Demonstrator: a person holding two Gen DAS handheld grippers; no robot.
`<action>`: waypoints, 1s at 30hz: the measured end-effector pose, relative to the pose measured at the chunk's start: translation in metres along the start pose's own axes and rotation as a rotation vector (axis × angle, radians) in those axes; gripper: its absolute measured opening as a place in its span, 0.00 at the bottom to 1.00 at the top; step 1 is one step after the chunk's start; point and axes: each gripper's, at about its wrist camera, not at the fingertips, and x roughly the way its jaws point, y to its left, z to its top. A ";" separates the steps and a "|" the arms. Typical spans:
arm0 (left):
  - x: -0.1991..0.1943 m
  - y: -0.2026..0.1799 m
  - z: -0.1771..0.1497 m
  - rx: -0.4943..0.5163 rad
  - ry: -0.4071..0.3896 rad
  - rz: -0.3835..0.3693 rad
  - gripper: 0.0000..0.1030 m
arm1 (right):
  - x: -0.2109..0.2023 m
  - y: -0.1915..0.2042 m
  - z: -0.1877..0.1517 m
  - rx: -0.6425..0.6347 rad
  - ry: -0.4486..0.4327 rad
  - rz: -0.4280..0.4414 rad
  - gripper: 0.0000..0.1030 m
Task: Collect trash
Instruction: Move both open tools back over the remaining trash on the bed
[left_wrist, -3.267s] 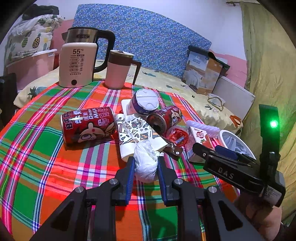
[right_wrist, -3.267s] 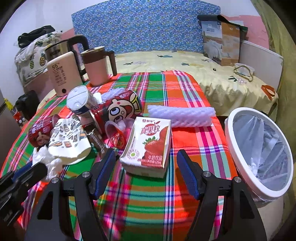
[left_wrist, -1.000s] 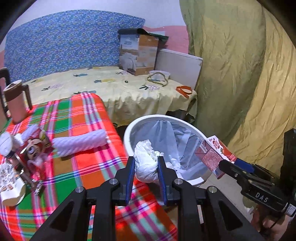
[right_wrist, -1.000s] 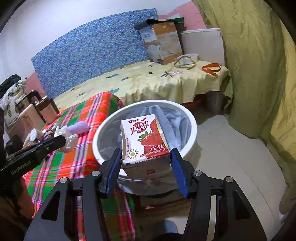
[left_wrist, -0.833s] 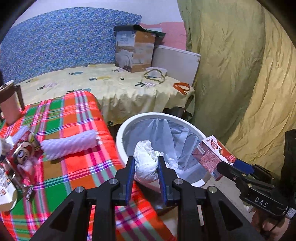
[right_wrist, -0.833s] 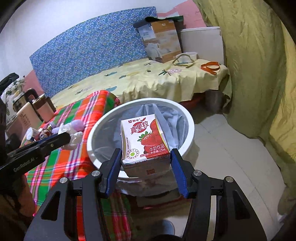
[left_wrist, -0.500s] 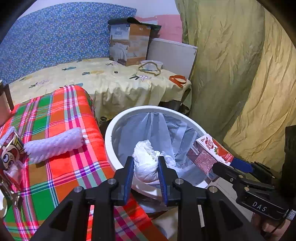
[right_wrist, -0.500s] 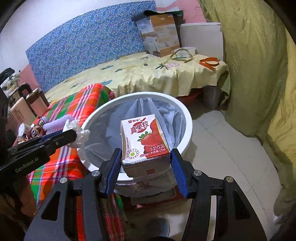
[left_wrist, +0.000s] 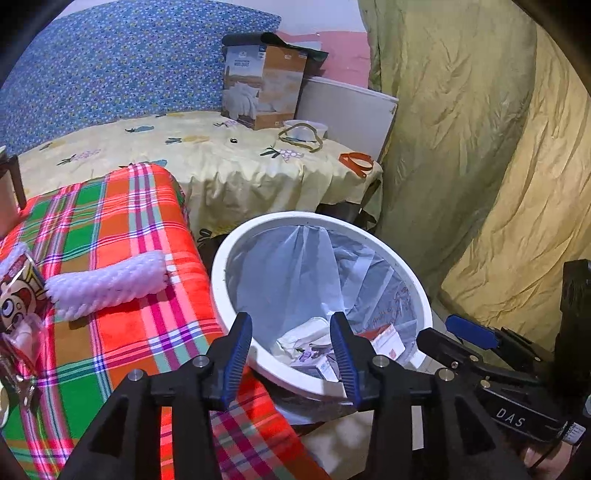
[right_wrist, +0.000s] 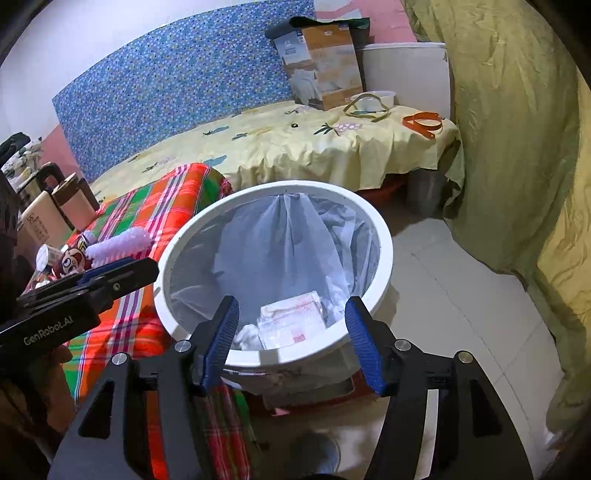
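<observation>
A white trash bin (left_wrist: 406, 273) with a clear liner stands beside the plaid table (left_wrist: 122, 236); it also shows in the right wrist view (right_wrist: 384, 236). My left gripper (left_wrist: 291, 350) is open and empty over the bin's near rim. My right gripper (right_wrist: 291, 343) is open and empty above the bin. The strawberry milk carton (right_wrist: 291, 325) and the white crumpled tissue (right_wrist: 245, 338) lie inside the bin. The right gripper also shows in the left wrist view (left_wrist: 461, 339). A white foam sleeve (left_wrist: 107, 284) and a red can (left_wrist: 16, 295) lie on the table.
A bed with a yellow sheet (left_wrist: 221, 158) stands behind the bin, with a cardboard box (left_wrist: 262, 96) on it. A yellow-green curtain (left_wrist: 480, 147) hangs at the right. A kettle (right_wrist: 37, 221) and a pink mug (right_wrist: 75, 206) stand at the table's far end.
Both grippers have opened. The tissue has dropped from my left gripper and the milk carton from my right, and both now lie in the bin.
</observation>
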 end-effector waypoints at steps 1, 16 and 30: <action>-0.003 0.001 0.000 -0.003 -0.003 0.002 0.43 | -0.001 0.001 0.000 0.000 -0.004 0.002 0.60; -0.078 0.022 -0.037 -0.028 -0.088 0.127 0.42 | -0.026 0.042 -0.012 -0.088 -0.031 0.155 0.64; -0.140 0.063 -0.078 -0.091 -0.110 0.219 0.42 | -0.034 0.094 -0.024 -0.173 -0.011 0.286 0.64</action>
